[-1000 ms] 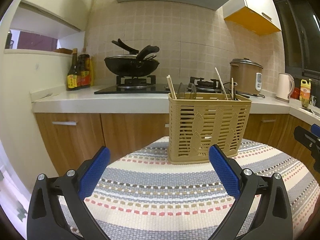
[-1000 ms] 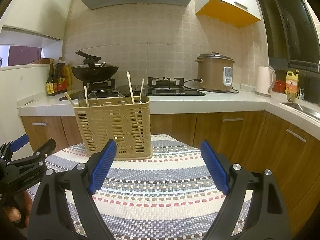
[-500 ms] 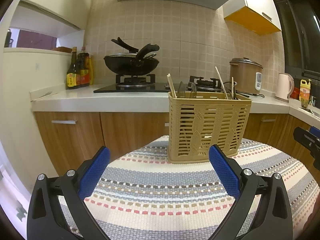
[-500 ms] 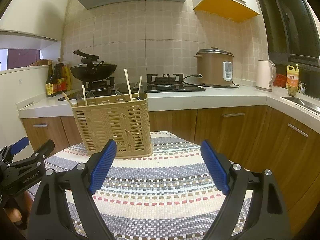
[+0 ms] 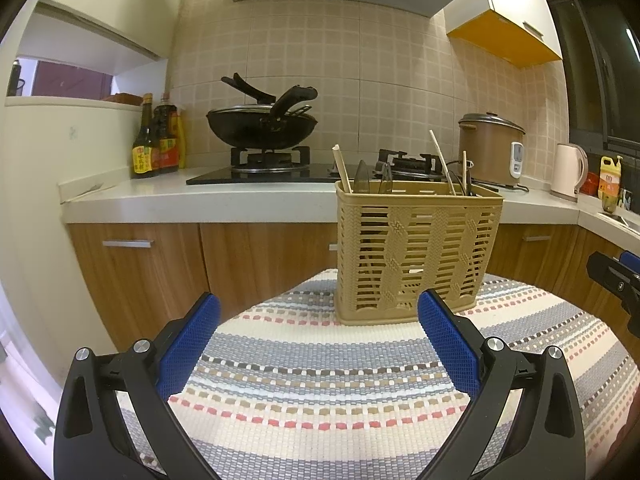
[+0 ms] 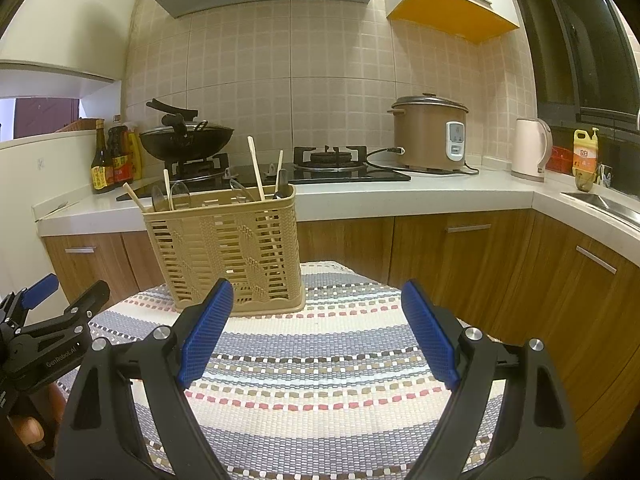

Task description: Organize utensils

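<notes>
A tan slatted utensil basket (image 5: 416, 252) (image 6: 228, 252) stands upright at the far side of a table with a striped woven cloth (image 5: 320, 392) (image 6: 320, 360). Wooden chopsticks (image 5: 442, 160) (image 6: 256, 168) and dark spoons (image 5: 362, 178) (image 6: 180, 194) poke out of its top. My left gripper (image 5: 318, 332) hovers open over the cloth, short of the basket, with nothing between its blue pads (image 5: 192, 340). My right gripper (image 6: 318, 320) is likewise open and empty, to the right of the basket. In the right wrist view, the left gripper's body shows at the lower left.
Behind the table runs a counter (image 5: 200, 200) with wooden cabinets below. On it are a wok on the stove (image 5: 260, 128), sauce bottles (image 5: 154, 144), a brown rice cooker (image 6: 430, 132), a white kettle (image 6: 530, 154) and a sink (image 6: 600, 204) at right.
The views shifted very slightly; both grippers stay open and empty over the cloth, and the basket has not moved.
</notes>
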Demonstrator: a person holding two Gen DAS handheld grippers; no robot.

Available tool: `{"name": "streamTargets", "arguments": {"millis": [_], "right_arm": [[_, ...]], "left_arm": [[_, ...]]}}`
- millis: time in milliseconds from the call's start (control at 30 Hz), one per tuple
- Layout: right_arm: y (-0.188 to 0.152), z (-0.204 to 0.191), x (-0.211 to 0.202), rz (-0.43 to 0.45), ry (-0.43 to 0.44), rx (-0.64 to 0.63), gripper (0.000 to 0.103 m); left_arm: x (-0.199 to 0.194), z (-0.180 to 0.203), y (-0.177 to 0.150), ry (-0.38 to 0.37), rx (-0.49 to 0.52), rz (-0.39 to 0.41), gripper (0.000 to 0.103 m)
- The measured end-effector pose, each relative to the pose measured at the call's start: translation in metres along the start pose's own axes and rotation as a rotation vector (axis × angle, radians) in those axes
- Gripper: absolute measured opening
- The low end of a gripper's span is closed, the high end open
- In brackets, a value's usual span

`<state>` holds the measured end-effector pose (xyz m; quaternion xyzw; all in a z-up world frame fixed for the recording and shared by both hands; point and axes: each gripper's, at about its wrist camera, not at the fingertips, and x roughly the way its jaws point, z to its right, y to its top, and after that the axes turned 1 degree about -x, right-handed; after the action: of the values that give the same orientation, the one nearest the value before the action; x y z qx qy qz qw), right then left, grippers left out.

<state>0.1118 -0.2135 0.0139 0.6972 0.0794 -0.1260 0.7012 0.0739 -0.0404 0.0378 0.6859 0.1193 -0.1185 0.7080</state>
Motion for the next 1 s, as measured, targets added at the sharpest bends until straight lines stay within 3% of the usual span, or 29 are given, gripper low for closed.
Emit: {"name": "streamTargets", "arguments": {"millis": [1000], "right_arm": [[-0.0015,0.0020,0.0006,-0.007,0.015,0.022,0.082]], "left_arm": [[0.0031,-0.0001,-0.0011,0.000,-0.004,-0.022,0.095]]}}
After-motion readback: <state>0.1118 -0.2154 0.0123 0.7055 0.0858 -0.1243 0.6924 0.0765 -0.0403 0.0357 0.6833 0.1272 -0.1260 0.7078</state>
